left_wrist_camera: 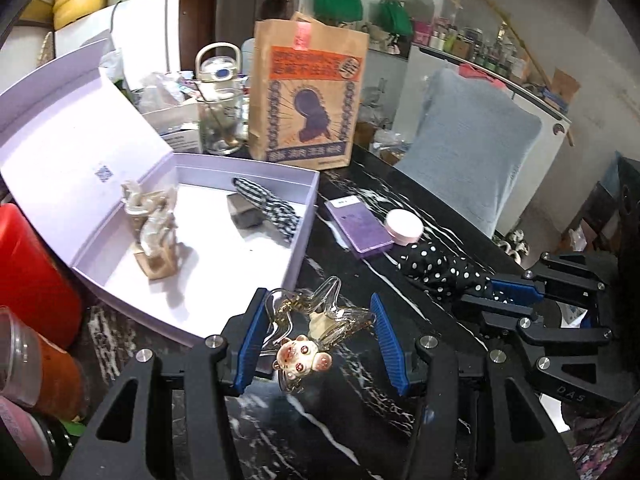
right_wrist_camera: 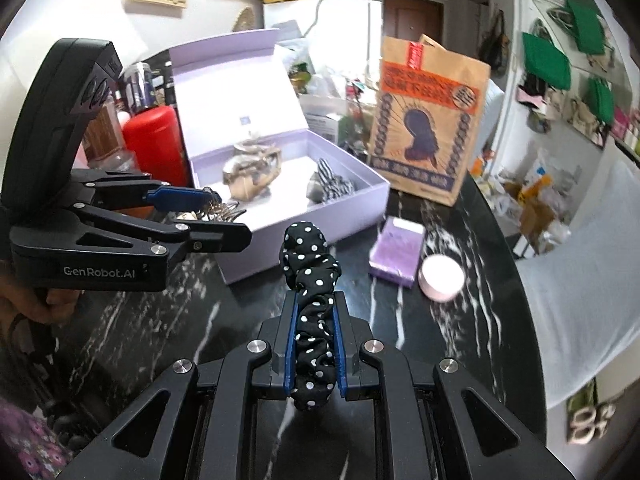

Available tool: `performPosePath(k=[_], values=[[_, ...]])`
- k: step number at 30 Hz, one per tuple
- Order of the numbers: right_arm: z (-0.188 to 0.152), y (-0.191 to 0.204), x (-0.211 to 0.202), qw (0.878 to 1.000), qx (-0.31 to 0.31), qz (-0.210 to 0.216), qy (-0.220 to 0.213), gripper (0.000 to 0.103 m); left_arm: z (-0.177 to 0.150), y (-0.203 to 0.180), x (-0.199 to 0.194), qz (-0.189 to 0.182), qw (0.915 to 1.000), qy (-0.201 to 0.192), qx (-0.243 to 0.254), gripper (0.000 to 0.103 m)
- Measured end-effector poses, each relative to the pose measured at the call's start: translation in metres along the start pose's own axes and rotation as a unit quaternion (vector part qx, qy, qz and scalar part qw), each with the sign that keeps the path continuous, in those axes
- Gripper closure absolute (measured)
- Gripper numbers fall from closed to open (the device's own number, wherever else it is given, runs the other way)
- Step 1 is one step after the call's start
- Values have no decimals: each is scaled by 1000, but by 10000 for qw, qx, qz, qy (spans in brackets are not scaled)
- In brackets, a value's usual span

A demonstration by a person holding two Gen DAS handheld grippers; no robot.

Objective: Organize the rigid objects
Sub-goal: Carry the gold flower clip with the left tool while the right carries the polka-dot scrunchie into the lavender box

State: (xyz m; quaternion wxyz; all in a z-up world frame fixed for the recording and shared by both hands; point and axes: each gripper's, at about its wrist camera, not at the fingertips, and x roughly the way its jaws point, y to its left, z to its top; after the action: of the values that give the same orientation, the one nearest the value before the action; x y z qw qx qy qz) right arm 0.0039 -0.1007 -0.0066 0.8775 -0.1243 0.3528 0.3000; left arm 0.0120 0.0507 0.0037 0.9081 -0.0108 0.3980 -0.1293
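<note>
My left gripper (left_wrist_camera: 318,338) is shut on a clear hair claw clip (left_wrist_camera: 320,312) with a small cat charm (left_wrist_camera: 302,358), held above the black marble table (left_wrist_camera: 320,420). My right gripper (right_wrist_camera: 314,344) is shut on a black polka-dot scrunchie (right_wrist_camera: 310,276), also lifted off the table. The same scrunchie (left_wrist_camera: 440,270) and right gripper (left_wrist_camera: 516,294) show at the right of the left wrist view. An open lilac box (left_wrist_camera: 308,216) lies ahead, holding a pale figurine (left_wrist_camera: 154,228) and a striped scrunchie (left_wrist_camera: 272,208). In the right wrist view the left gripper (right_wrist_camera: 208,208) hovers by the box's (right_wrist_camera: 280,252) near corner.
A purple card box (left_wrist_camera: 360,226) and a pink round tin (left_wrist_camera: 404,226) lie right of the lilac box. A brown paper bag (left_wrist_camera: 308,92), a glass jar (left_wrist_camera: 220,124) and a red container (left_wrist_camera: 28,272) stand around it. A grey-covered chair (left_wrist_camera: 468,160) stands beyond the table.
</note>
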Motion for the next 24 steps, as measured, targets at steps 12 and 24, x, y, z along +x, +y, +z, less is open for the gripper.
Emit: performPosePath(k=[12,24], values=[[38,9,12,9982,-529,253,-153,88,24,28,-8,333,9991,-163,-205,52],[72,8,34,9958,-749,439,-280,88,46,53,0,590,9974,-254,-331,52]])
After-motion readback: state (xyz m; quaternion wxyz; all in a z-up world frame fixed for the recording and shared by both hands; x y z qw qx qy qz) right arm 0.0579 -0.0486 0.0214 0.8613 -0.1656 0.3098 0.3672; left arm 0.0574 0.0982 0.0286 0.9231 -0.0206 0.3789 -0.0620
